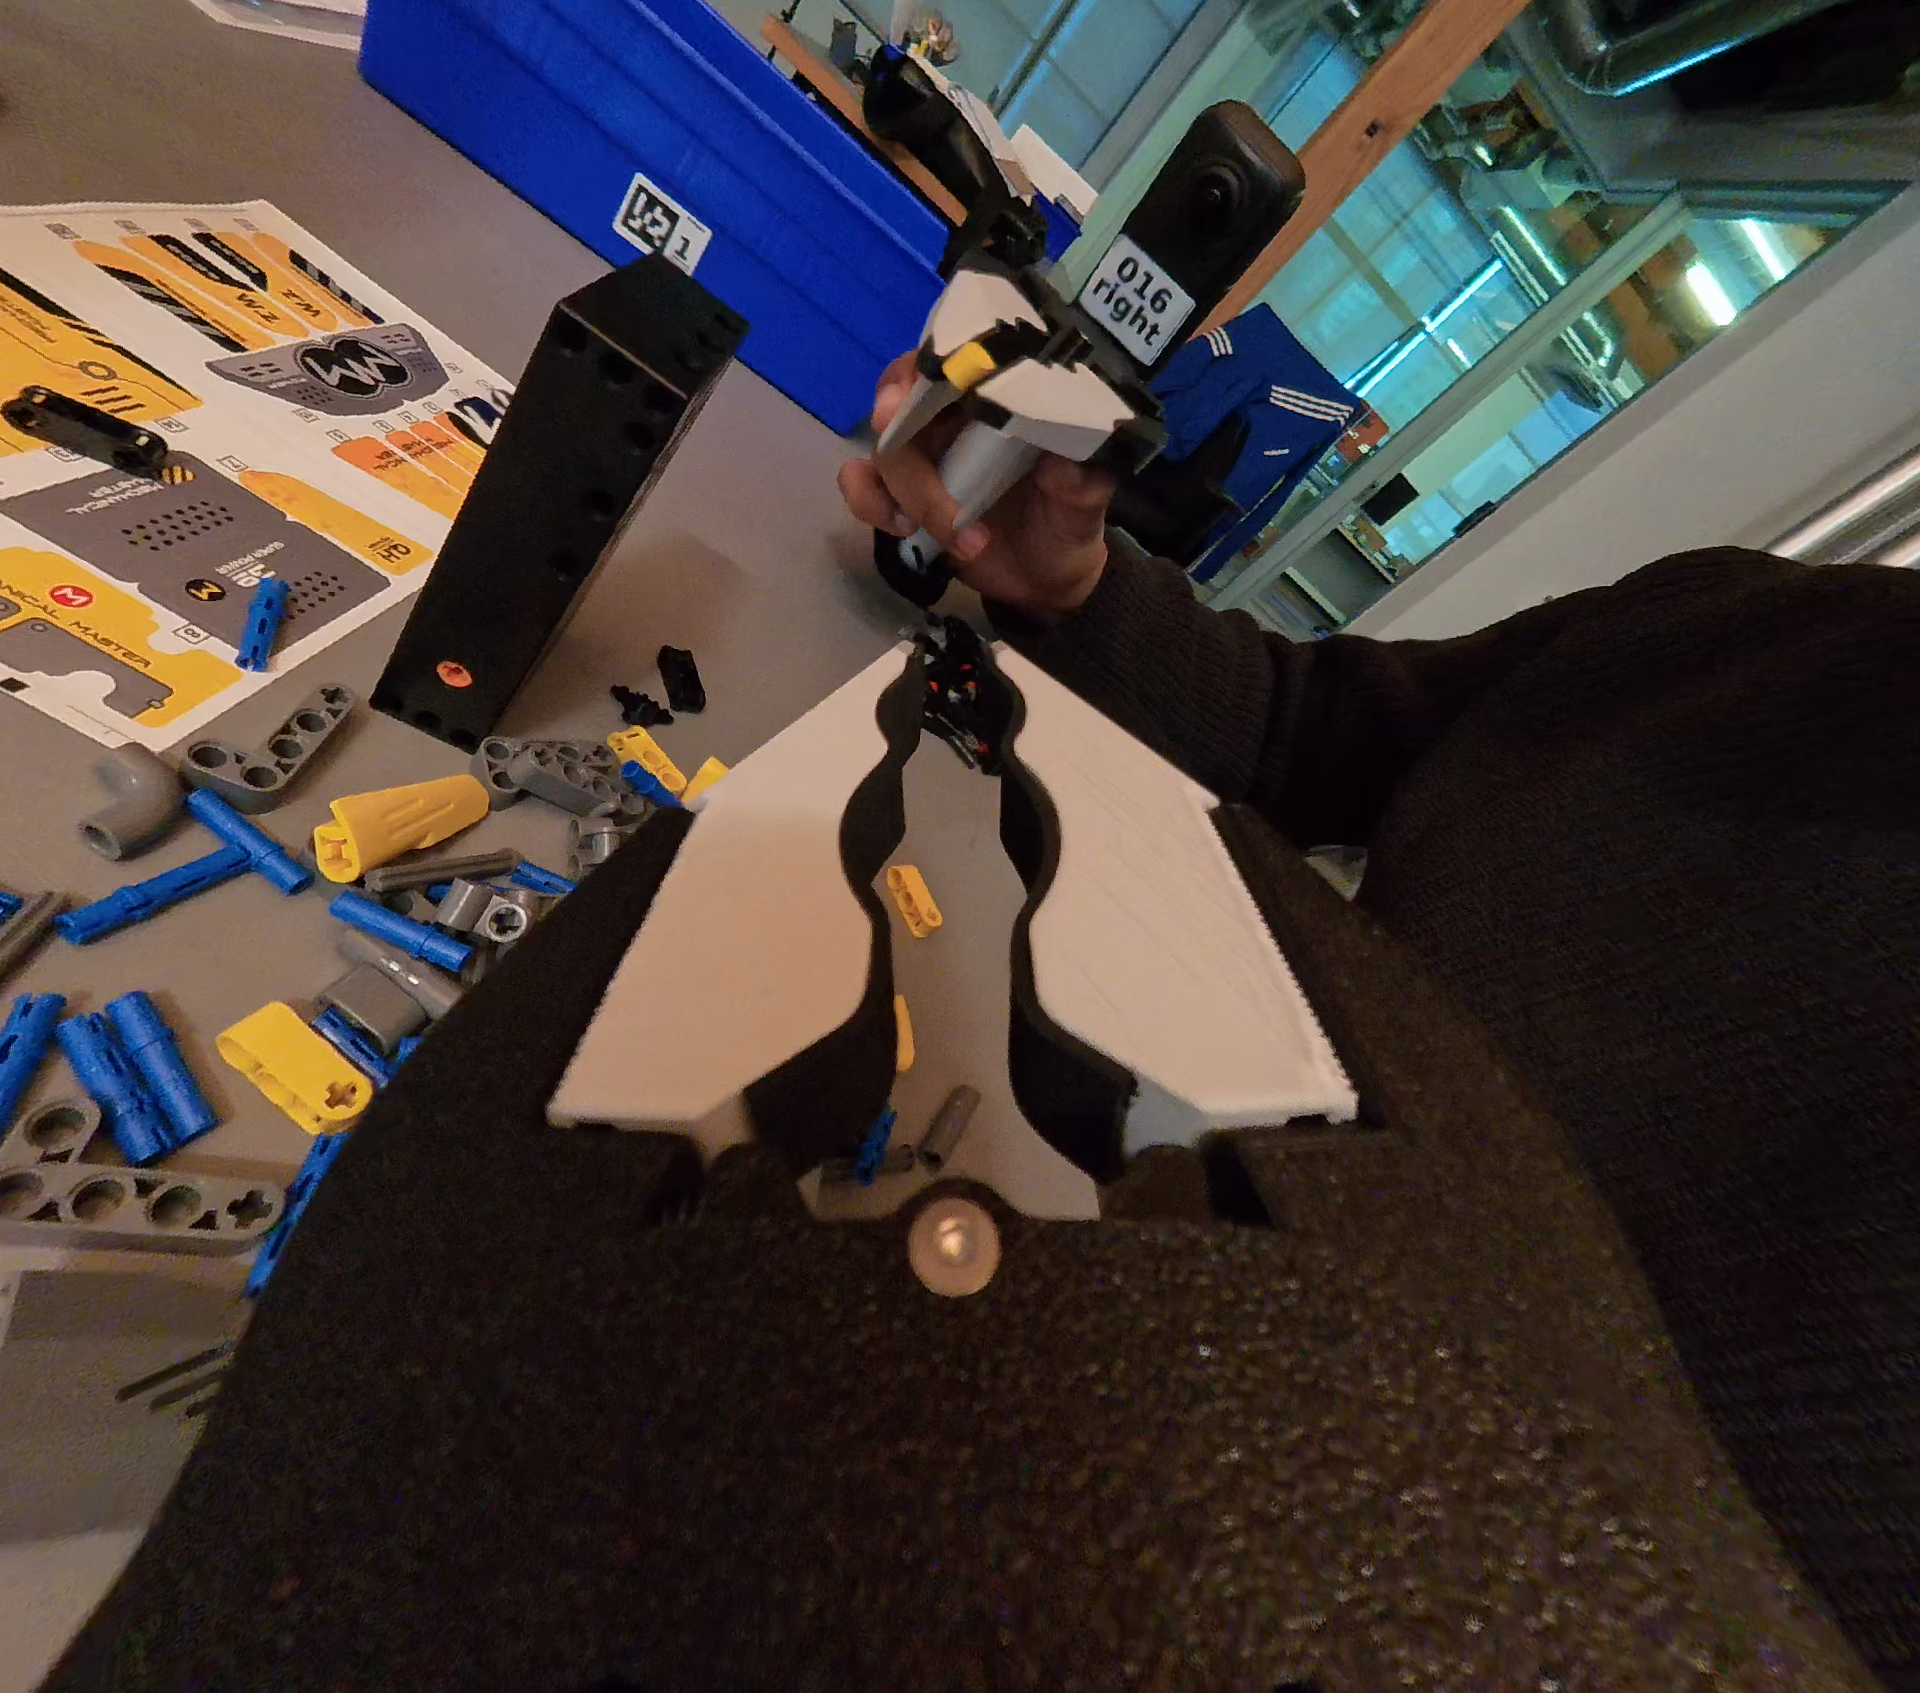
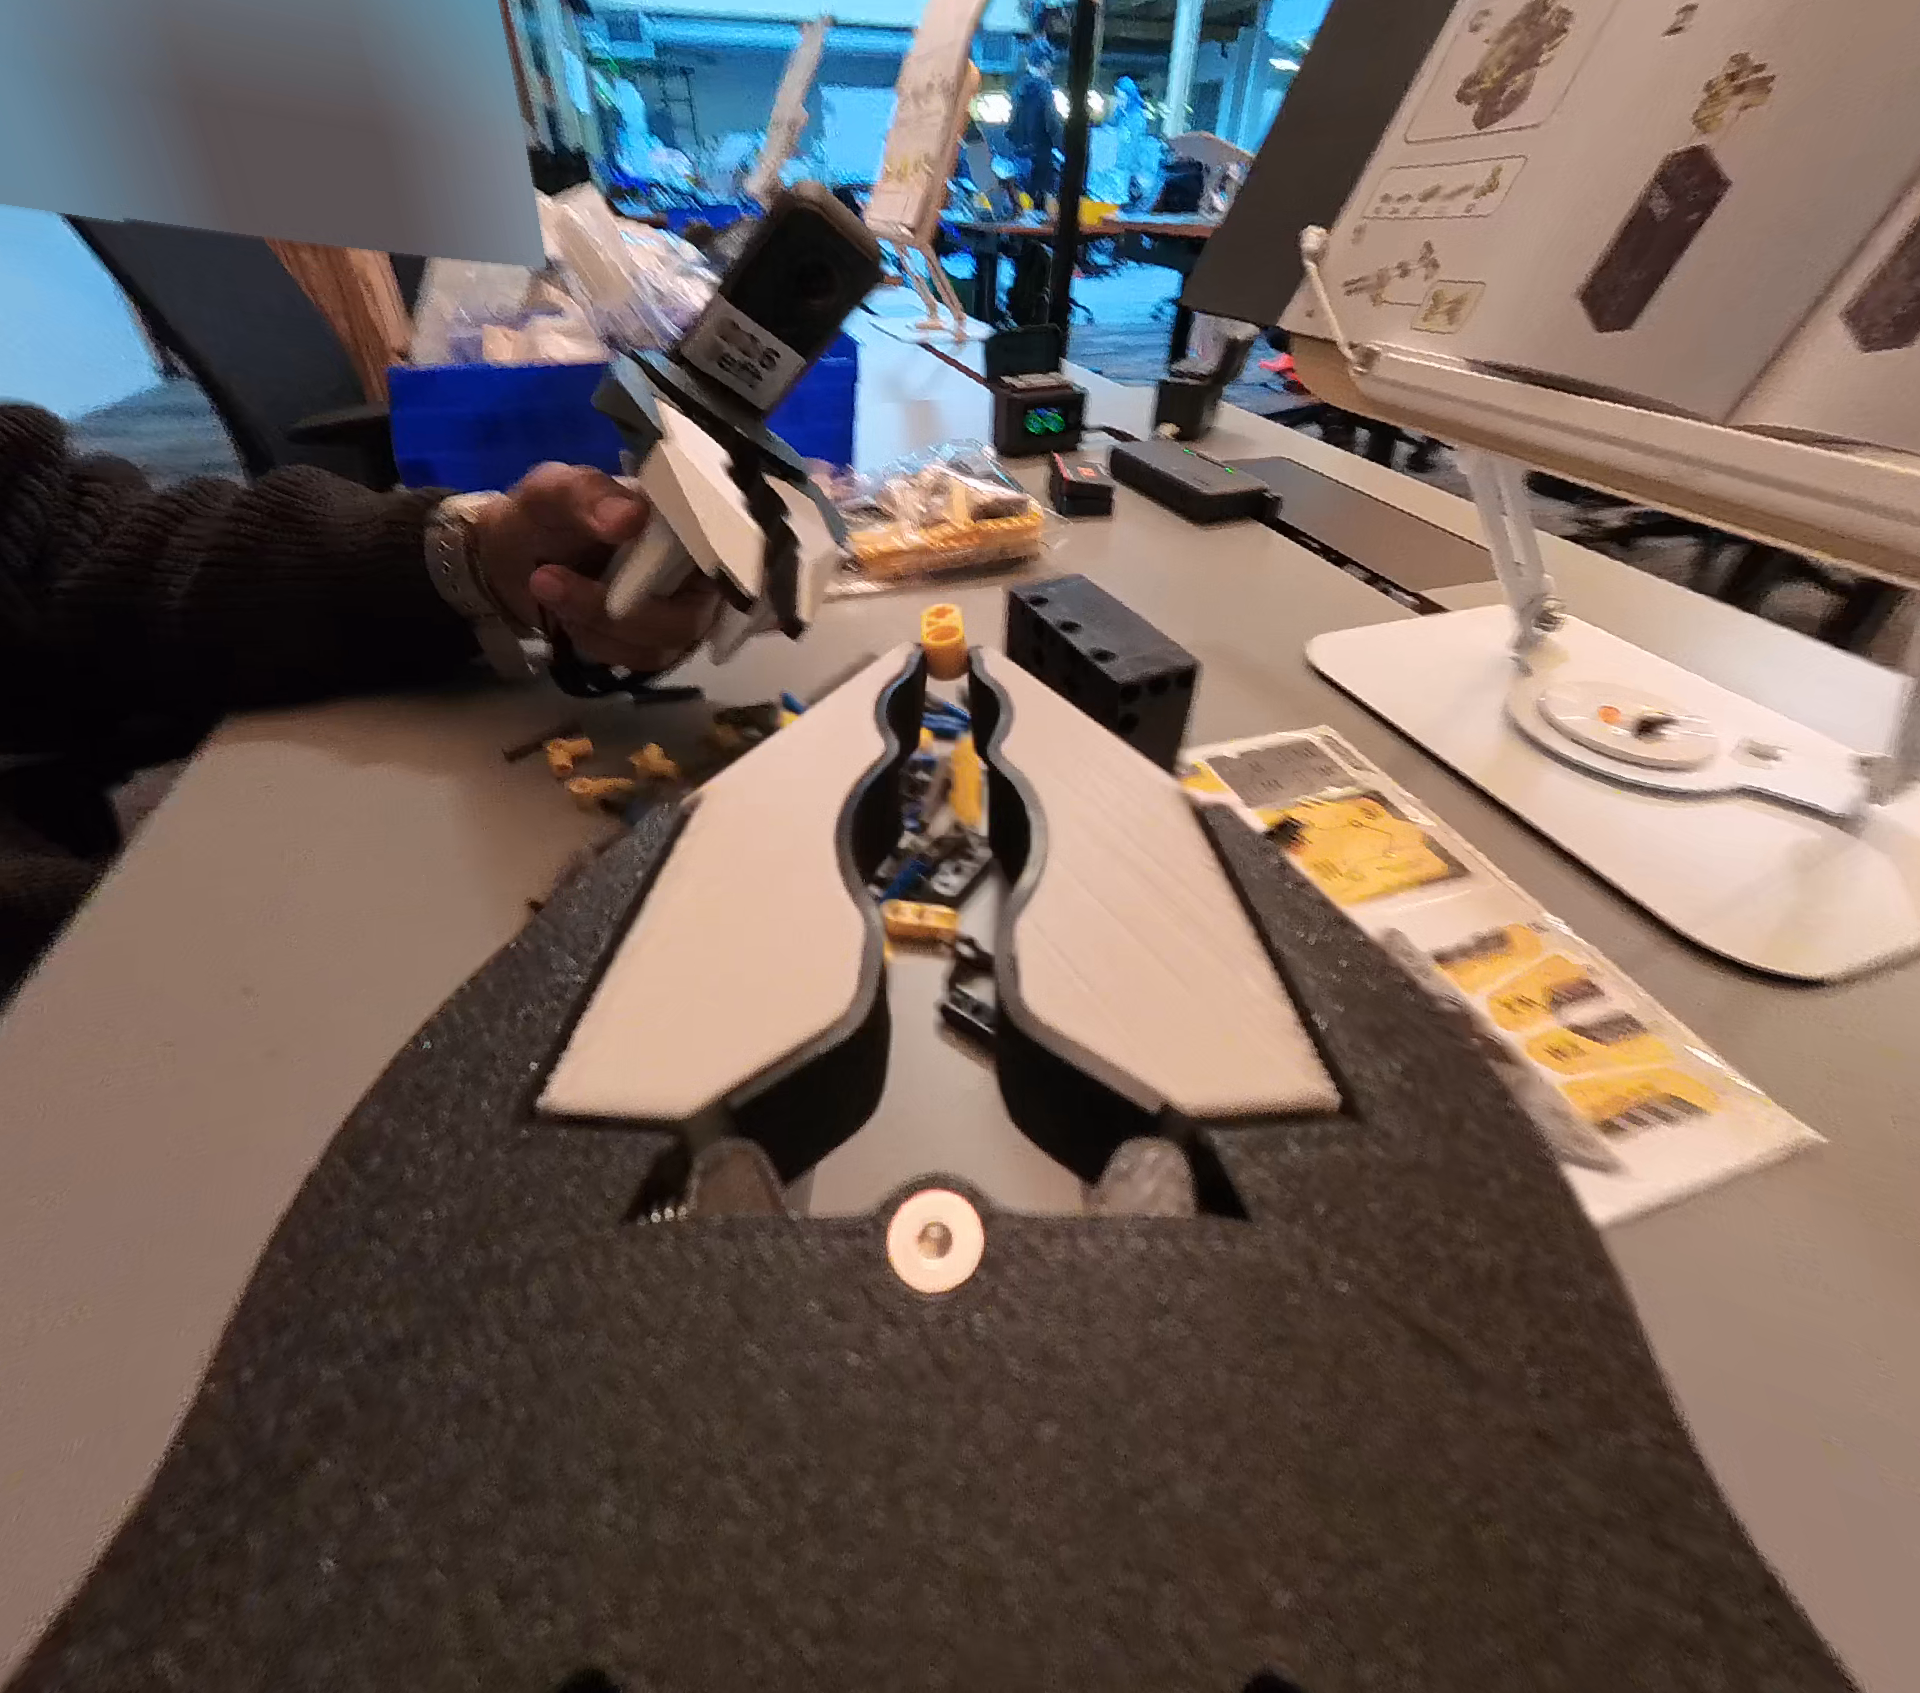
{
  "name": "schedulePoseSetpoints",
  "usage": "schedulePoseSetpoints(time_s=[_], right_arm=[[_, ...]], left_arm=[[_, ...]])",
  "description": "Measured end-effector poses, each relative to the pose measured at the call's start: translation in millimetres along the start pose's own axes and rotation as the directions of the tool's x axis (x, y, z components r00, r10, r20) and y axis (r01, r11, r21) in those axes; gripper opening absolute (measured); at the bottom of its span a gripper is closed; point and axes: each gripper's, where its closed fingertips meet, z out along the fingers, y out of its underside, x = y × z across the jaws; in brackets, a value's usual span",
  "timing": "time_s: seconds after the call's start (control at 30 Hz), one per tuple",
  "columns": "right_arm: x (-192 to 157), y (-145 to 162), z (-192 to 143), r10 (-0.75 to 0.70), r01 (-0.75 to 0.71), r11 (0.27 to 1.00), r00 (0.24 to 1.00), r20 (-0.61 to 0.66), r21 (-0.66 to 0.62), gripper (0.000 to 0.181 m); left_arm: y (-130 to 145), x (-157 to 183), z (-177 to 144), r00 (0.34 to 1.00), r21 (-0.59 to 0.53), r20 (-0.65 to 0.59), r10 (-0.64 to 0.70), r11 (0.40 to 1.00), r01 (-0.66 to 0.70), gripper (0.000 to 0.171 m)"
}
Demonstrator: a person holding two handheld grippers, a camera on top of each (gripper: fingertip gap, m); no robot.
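My left gripper [image 1: 951, 669] is shut on a small black assembly with red bits [image 1: 958, 708], held above the grey table [image 1: 790, 500]. My right gripper [image 2: 945, 664] is shut on a short yellow piece with two holes [image 2: 943, 631], raised over the table. In the left wrist view the right gripper [image 1: 977, 386] sits higher and farther off, with the yellow piece [image 1: 968, 365] between its tips and a hand around its handle. In the right wrist view the left gripper [image 2: 792, 604] is blurred at the left, and what it holds does not show there.
A black block with holes [image 1: 561, 500] [image 2: 1101, 667] stands mid-table. Loose blue, grey and yellow pieces [image 1: 395, 822] lie beside a sticker sheet [image 1: 156, 448] [image 2: 1455, 947]. A blue bin [image 1: 623, 85] is behind. An open booklet on a white stand [image 2: 1558, 189] is at the right. About 9 cm separates my left fingertips from my right.
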Motion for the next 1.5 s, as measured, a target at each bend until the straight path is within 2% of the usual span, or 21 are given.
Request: schedulePoseSetpoints(time_s=[0.1, 0.17, 0.23, 0.3, 0.37, 0.47, 0.6, 0.87, 1.27, 1.5], right_arm=[[14.9, -6.4, -10.8, -0.001, 0.001, 1.0, 0.998, -0.055, 0.015, 0.007], [22.2, -26.5, -24.9, 0.129, -0.126, 0.981, 0.992, -0.013, 0.148, 0.006], [29.1, -35.1, -36.1, 0.222, -0.224, 0.954, 0.974, 0.035, 0.2, 0.006], [35.2, -17.5, -36.1, 0.207, -0.206, 0.975, 0.978, -0.002, 0.089, 0.006], [37.2, 19.1, -32.2, 0.115, -0.121, 0.982, 0.992, -0.053, -0.142, 0.006], [27.5, 73.6, -33.1, -0.016, 0.011, 0.899, 1.0, -0.007, -0.437, 0.007], [2.4, 93.3, -28.5, 0.101, -0.036, 0.871, 0.989, 0.106, -0.491, 0.007], [6.4, 122.3, -39.1, 0.064, 0.012, 0.776, 0.993, 0.097, -0.63, 0.007], [8.8, 122.8, -46.1, 0.043, 0.038, 0.776, 0.993, 0.113, -0.63, 0.008], [6.9, 85.0, -34.6, 0.063, -0.001, 0.896, 0.99, 0.125, -0.445, 0.009]], left_arm=[[-4.8, -0.8, -4.8, 0.999, 0.015, 0.022, 0.025, 1.0, -0.025, 0.009], [-12.7, -0.4, -11.3, 0.999, 0.05, 0.032, 0.038, 0.998, -0.039, 0.009], [-22.2, 0.1, -19.3, 0.999, 0.097, 0.037, 0.038, 0.994, -0.042, 0.009], [-30.0, -1.2, -26.9, 0.999, 0.136, 0.04, 0.027, 0.99, -0.032, 0.009], [-34.7, -3.6, -32.9, 0.999, 0.161, 0.044, 0.014, 0.987, -0.021, 0.009], [-38.8, -5.8, -38.0, 0.999, 0.185, 0.05, 0.006, 0.983, -0.016, 0.009], [-38.4, -5.7, -37.3, 0.999, 0.185, 0.044, 0.0, 0.983, -0.008, 0.009], [-31.2, -6.7, -30.8, 0.999, 0.146, 0.05, 0.006, 0.989, -0.013, 0.009], [-24.5, -1.2, -22.9, 1.0, 0.114, 0.019, -0.008, 0.993, 0.005, 0.009], [-30.7, -0.2, -27.4, 0.998, 0.137, 0.056, 0.04, 0.989, -0.047, 0.009]])
